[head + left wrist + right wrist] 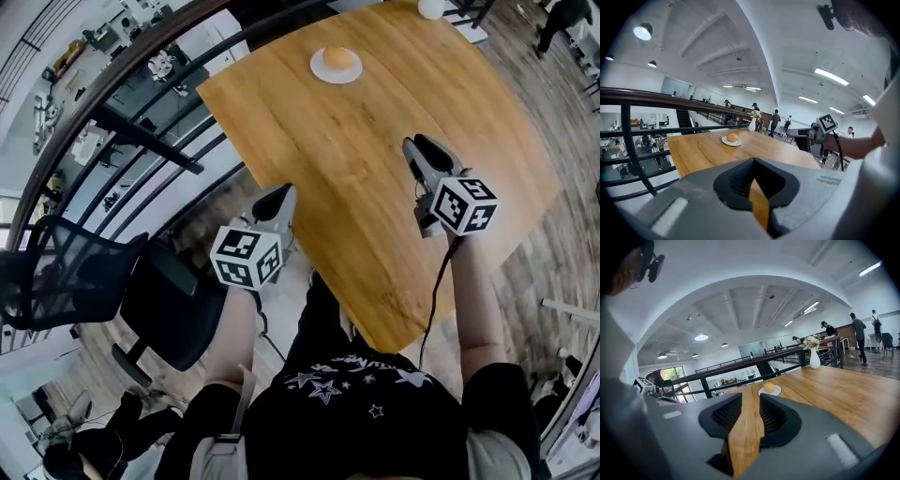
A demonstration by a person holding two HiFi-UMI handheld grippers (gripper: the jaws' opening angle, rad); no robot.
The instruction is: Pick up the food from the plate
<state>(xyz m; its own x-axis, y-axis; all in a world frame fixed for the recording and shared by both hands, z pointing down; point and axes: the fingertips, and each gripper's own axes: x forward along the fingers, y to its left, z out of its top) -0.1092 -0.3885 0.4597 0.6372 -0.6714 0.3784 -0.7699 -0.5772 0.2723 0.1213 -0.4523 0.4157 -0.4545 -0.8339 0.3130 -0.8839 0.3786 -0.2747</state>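
The bun was seen on the white plate at 12 o'clock on the worktop, well apart from the left gripper, whose jaws were closed and empty, and the right gripper, whose jaws were narrowly parted and empty.

The vase is cut off by the head view's top edge, with only its white base showing. The food on the plate is too small to name (round and orange-brown, no more). The chair runs off the left edge. The person's forearm hides part of the table's lower right edge.
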